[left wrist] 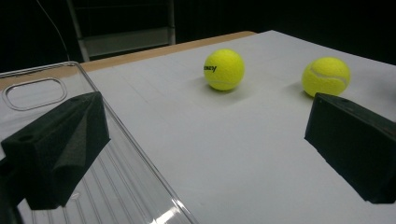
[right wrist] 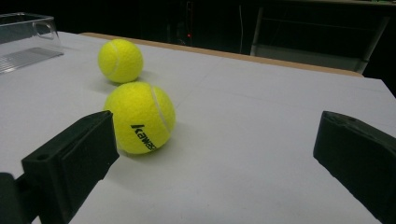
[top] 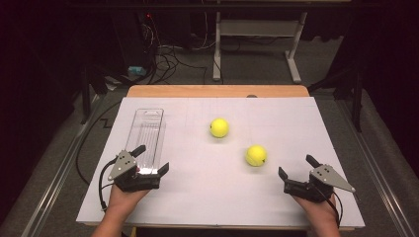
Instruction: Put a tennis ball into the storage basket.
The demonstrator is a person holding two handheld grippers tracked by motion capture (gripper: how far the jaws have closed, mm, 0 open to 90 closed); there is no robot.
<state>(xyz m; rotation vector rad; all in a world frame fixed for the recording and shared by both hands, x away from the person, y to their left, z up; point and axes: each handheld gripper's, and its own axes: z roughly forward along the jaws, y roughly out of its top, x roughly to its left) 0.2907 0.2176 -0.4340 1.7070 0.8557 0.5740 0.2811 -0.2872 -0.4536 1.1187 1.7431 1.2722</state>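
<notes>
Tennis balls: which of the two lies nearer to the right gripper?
The near tennis ball, toward the table's right side, lies closer to the right gripper; the other ball rests farther back.

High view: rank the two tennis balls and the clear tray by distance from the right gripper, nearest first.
From the right gripper:
1. Nearer tennis ball, just up-left of it.
2. Farther tennis ball, mid-table, further up-left.
3. Clear tray, far left, by the left gripper.

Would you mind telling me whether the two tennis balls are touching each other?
Apart. The high view shows bare white table between the farther tennis ball and the nearer tennis ball.
</notes>
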